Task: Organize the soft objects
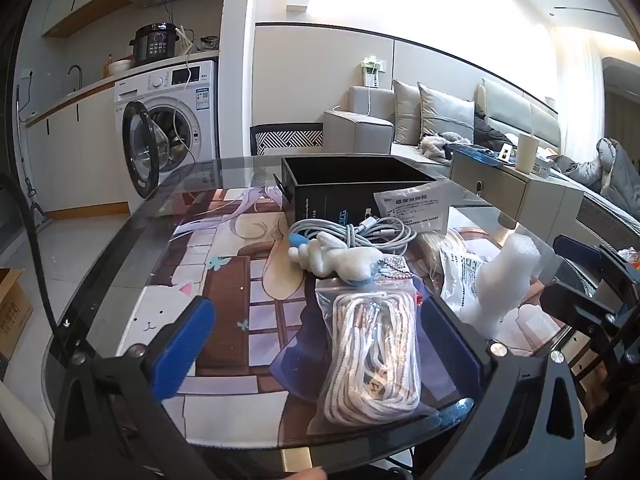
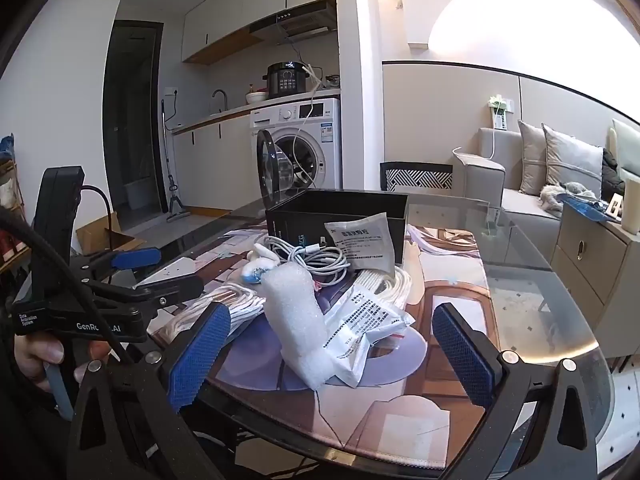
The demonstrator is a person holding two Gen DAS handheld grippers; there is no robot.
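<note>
Rope (image 1: 374, 360) coiled in a clear zip bag lies lower centre between the left tool's (image 1: 320, 344) parted blue pads; crinkly white foam (image 2: 298, 328) stands between the right tool's (image 2: 332, 350) spread pads on the glass tabletop (image 2: 532, 292).

Both cameras ride low at the near edge of the glass desk (image 1: 120, 240), looking forward across it toward the washing machine (image 1: 172, 120) and sofa (image 2: 500, 184). The left wrist view sits close over a bagged rope (image 1: 372, 352). Both views share the black box (image 2: 340, 208), coiled cable (image 1: 376, 232) and foam piece (image 2: 298, 328); the right view looks from further right.
</note>
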